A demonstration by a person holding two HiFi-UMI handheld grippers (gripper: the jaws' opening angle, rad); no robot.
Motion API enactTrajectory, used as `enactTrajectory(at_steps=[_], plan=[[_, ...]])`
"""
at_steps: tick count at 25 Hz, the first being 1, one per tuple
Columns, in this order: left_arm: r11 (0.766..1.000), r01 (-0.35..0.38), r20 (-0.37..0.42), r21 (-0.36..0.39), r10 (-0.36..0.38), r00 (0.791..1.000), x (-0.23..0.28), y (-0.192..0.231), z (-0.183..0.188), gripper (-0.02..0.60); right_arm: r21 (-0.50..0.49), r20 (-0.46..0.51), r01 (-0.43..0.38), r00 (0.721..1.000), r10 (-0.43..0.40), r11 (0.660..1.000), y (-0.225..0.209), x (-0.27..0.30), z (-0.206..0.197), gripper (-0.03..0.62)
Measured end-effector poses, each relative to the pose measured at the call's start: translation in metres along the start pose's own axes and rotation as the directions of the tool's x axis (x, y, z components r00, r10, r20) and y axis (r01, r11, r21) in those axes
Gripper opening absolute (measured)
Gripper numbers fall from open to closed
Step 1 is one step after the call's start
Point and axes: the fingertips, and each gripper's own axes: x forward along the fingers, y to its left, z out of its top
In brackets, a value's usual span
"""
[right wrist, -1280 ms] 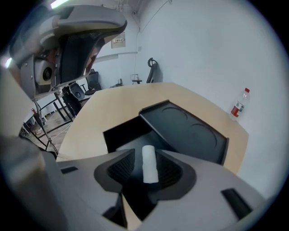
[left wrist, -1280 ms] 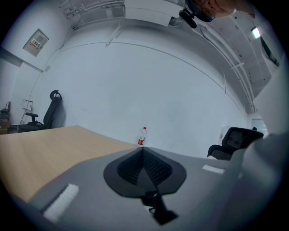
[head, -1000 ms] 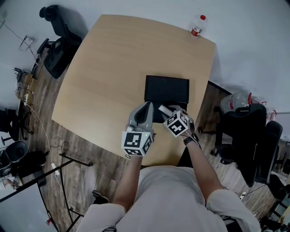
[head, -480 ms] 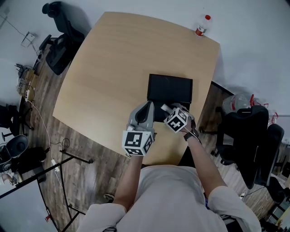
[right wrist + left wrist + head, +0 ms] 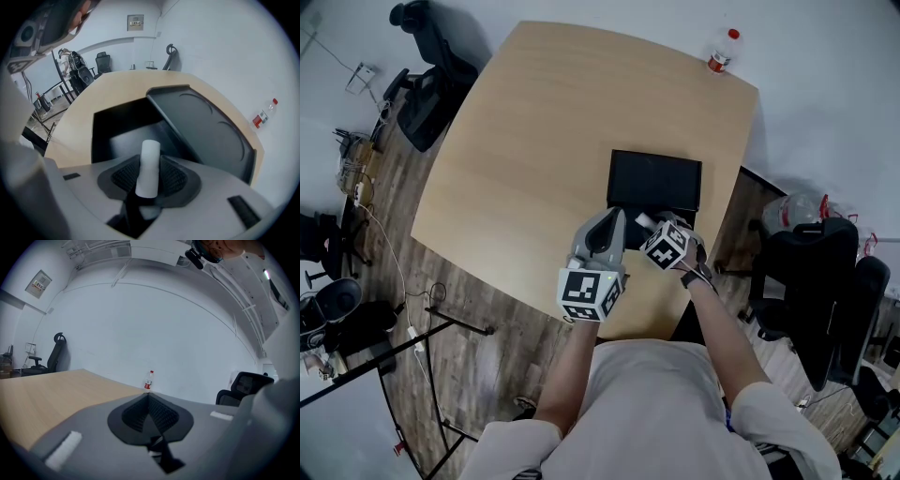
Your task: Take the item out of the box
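Two tools: the right tool (image 5: 149,180) is clamping the white cylinder (image 5: 149,154) at the near edge of the open black box (image 5: 105,133); the left tool (image 5: 149,416) is hovering clenched, empty. Advisable: lifting straight, clearing the rim.

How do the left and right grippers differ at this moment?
The right gripper is shut on a white cylinder; the left gripper has its jaws together with nothing between them. The right gripper looks down into the open black box; the left gripper looks level across the table toward a bottle. Both are held side by side near the table's near edge.
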Motion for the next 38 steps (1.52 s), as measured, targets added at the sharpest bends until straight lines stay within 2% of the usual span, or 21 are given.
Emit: enactTrajectory(at_steps=[8, 21, 27, 31, 38], plan=[[1.0, -0.005, 0.006, 0.002, 0.005, 1.0, -0.003, -0.001, 0.001, 0.008, -0.089, -0.034, -0.006, 0.999, 0.003, 0.996, 0.006, -0.002, -0.004, 0.119], [1.0, 0.02, 0.017, 0.019, -0.02, 1.0, -0.014, -0.014, 0.006, 0.008, -0.04, 0.05, 0.032, 0.998, -0.03, 0.999, 0.002, -0.036, 0.012, 0.112], [0.999, 0.046, 0.023, 0.028, -0.047, 0.999, -0.017, -0.022, 0.01, 0.008, 0.017, 0.091, 0.07, 0.993, -0.071, 0.997, 0.002, -0.06, 0.011, 0.112], [0.998, 0.062, 0.03, 0.033, -0.063, 0.998, -0.016, -0.028, 0.013, 0.008, 0.094, 0.127, 0.081, 0.988, -0.092, 0.992, 0.0, -0.078, 0.007, 0.112], [0.994, 0.092, 0.042, 0.053, -0.095, 0.995, -0.022, -0.046, 0.02, 0.008, 0.19, 0.202, 0.13, 0.965, -0.169, 0.973, -0.008, -0.118, 0.008, 0.11]])
